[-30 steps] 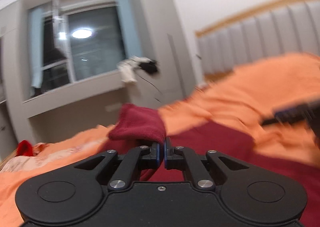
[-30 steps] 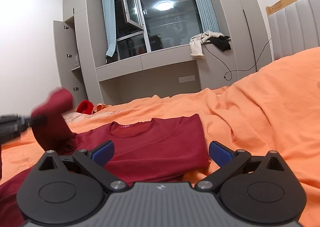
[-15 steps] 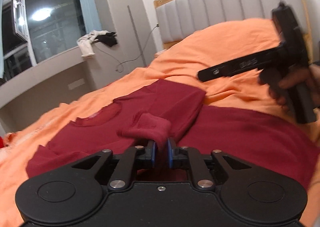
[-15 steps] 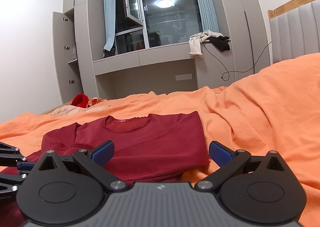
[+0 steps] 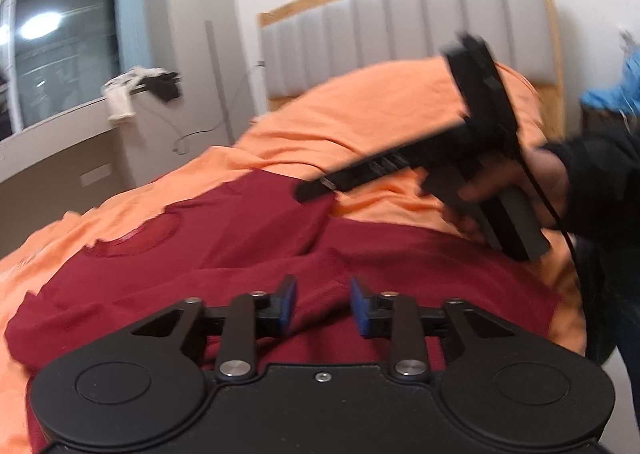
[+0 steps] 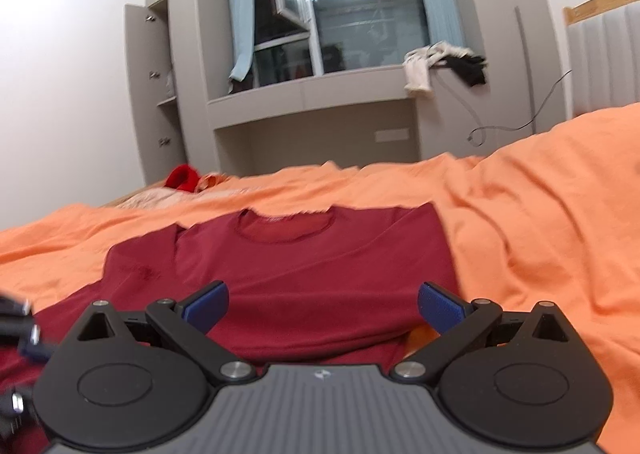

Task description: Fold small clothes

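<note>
Now we see the dark red shirt (image 6: 312,274) lying flat on the orange bedspread (image 6: 540,222); in the right wrist view its round neckline (image 6: 286,228) points away from us toward the window wall, so its long axis runs from our grippers to the far edge of the bed; one sleeve (image 6: 140,258) lies folded in along its left side. We cannot read any label or writing on it; a paler patch inside the collar is too blurred to tell. Its cloth looks soft and matte, with shallow wrinkles; the bedspread is creased in broad folds.

Our left gripper (image 5: 323,304) hovers just above the shirt's lower part, its blue-padded fingers (image 5: 289,296) a narrow gap apart with only cloth showing beneath them, nothing pinched. Our right gripper (image 6: 323,304) has its jaws spread wide over the shirt's body, holding nothing; in the left wrist view it appears blurred, its tip near the shirt's far shoulder.

Beyond the bed stand a grey padded headboard (image 5: 408,26) with a wooden frame, and some pale and black clothes (image 6: 444,64) draped on the window ledge.
</note>
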A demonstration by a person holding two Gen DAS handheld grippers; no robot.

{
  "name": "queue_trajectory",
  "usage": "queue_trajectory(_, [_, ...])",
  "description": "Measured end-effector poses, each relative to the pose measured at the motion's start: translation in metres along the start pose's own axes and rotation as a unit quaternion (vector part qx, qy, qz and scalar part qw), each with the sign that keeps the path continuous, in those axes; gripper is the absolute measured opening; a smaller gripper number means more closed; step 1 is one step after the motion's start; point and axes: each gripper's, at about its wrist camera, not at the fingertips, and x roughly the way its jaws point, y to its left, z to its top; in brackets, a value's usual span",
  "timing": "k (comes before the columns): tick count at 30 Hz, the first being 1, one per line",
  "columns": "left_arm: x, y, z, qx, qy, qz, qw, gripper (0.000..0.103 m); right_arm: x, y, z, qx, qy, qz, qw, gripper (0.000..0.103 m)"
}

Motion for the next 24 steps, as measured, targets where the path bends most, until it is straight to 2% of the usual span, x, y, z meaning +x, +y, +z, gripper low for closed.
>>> queue_trajectory(3, [-0.006, 0.023, 0.003, -0.035, -0.005, 0.045, 0.9984, 0.053, 0.004, 0.005, -0.003, -0.011, 0.017, 0.016, 1.0, 0.103])
queue_trajectory(6, [-0.015, 0.055, 0.003, -0.091, -0.011, 0.109, 0.9899, 0.064, 0.007, 0.011, -0.006, -0.021, 0.029, 0.035, 0.999, 0.103])
queue_trajectory(8, [-0.023, 0.079, 0.001, -0.135, -0.016, 0.149, 0.9794, 0.08, 0.008, 0.015, -0.008, -0.031, 0.033, 0.047, 0.998, 0.102])
queue_trajectory(11, [-0.03, 0.11, -0.004, -0.176, -0.017, 0.222, 0.9589, 0.093, 0.009, 0.023, -0.01, -0.046, 0.042, 0.068, 0.996, 0.098])
queue_trajectory(13, [-0.033, 0.128, -0.008, -0.199, -0.008, 0.251, 0.9474, 0.101, 0.011, 0.028, -0.011, -0.052, 0.049, 0.076, 0.995, 0.097])
queue_trajectory(15, [-0.036, 0.148, -0.015, -0.236, -0.003, 0.27, 0.9337, 0.102, 0.013, 0.031, -0.013, -0.059, 0.055, 0.083, 0.993, 0.097])
queue_trajectory(17, [-0.039, 0.166, -0.024, -0.289, -0.001, 0.273, 0.9176, 0.102, 0.014, 0.031, -0.013, -0.06, 0.059, 0.086, 0.993, 0.098])
queue_trajectory(20, [-0.042, 0.189, -0.035, -0.36, 0.005, 0.281, 0.8895, 0.102, 0.016, 0.028, -0.014, -0.047, 0.063, 0.086, 0.993, 0.101])
queue_trajectory(21, [-0.042, 0.194, -0.039, -0.377, 0.015, 0.295, 0.8777, 0.102, 0.017, 0.025, -0.014, -0.041, 0.066, 0.087, 0.993, 0.102])
queue_trajectory(22, [-0.044, 0.201, -0.044, -0.395, 0.037, 0.318, 0.8612, 0.102, 0.018, 0.024, -0.015, -0.035, 0.068, 0.088, 0.993, 0.102])
queue_trajectory(24, [-0.042, 0.209, -0.052, -0.413, 0.071, 0.342, 0.8411, 0.102, 0.019, 0.02, -0.016, -0.023, 0.072, 0.087, 0.993, 0.102])
